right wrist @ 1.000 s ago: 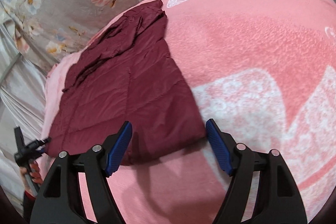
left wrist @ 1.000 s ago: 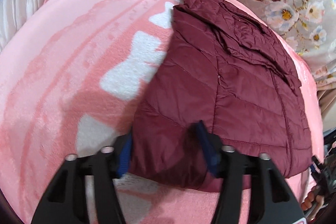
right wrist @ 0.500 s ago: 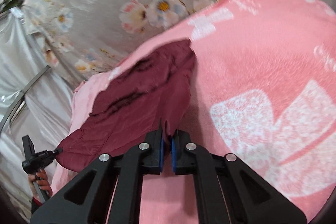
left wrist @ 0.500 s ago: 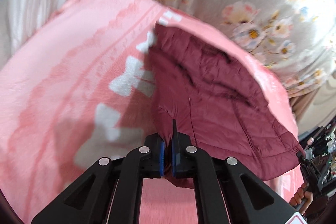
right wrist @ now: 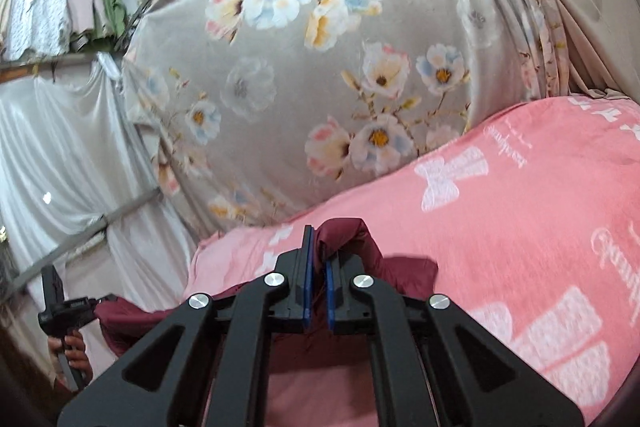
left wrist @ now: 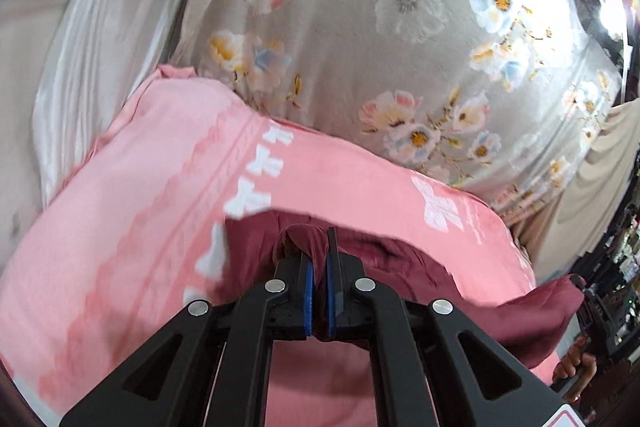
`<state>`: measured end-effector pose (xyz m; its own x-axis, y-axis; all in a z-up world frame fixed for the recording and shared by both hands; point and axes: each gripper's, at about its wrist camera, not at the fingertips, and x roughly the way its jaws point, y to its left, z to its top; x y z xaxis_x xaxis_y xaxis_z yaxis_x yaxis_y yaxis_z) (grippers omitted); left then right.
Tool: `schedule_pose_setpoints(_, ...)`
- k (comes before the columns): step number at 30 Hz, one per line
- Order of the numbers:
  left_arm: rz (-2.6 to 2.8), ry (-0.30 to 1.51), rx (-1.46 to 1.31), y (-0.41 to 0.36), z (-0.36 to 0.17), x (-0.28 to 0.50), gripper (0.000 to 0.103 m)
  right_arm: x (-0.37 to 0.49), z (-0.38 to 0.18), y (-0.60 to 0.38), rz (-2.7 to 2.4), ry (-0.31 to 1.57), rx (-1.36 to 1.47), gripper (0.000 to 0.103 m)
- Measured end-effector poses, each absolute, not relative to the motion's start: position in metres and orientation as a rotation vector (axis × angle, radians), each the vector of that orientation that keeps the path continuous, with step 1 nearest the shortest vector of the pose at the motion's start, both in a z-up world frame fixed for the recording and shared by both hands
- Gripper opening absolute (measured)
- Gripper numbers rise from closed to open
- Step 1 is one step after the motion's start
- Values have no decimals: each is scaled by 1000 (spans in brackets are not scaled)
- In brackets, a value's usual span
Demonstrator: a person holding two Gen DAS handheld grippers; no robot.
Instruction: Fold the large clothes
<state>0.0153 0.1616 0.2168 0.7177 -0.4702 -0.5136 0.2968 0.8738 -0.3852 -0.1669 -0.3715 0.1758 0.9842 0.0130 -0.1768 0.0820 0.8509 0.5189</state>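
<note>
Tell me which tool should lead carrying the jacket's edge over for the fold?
Neither clearly: left tool and right tool are each shut on the maroon jacket, lifted off the pink blanket. Move them together.

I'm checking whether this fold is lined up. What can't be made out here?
- Left wrist view: the maroon jacket is motion-blurred, its near part hidden behind the left tongs.
- Right wrist view: the right tongs cover most of the jacket; its far edge on the pink blanket is unseen.

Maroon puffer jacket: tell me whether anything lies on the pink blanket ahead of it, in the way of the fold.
Nothing visible does. Both the left gripper and right gripper clamp the maroon puffer jacket; the pink blanket beyond is bare.
</note>
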Motion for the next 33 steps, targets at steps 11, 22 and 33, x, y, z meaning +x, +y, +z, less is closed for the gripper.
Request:
schedule_pose_setpoints(11,-185,828,-142,86,133,199,4,39,86,-418,-229,425,612,4)
schedule_pose_setpoints(22,-106,977,-127,68,34,285,5,123,6,-433,-302,595,626,4)
schedule_pose_setpoints(33,-132,1032,-128,60,-27,307,14,151,-38,-423,-361,745,543,5)
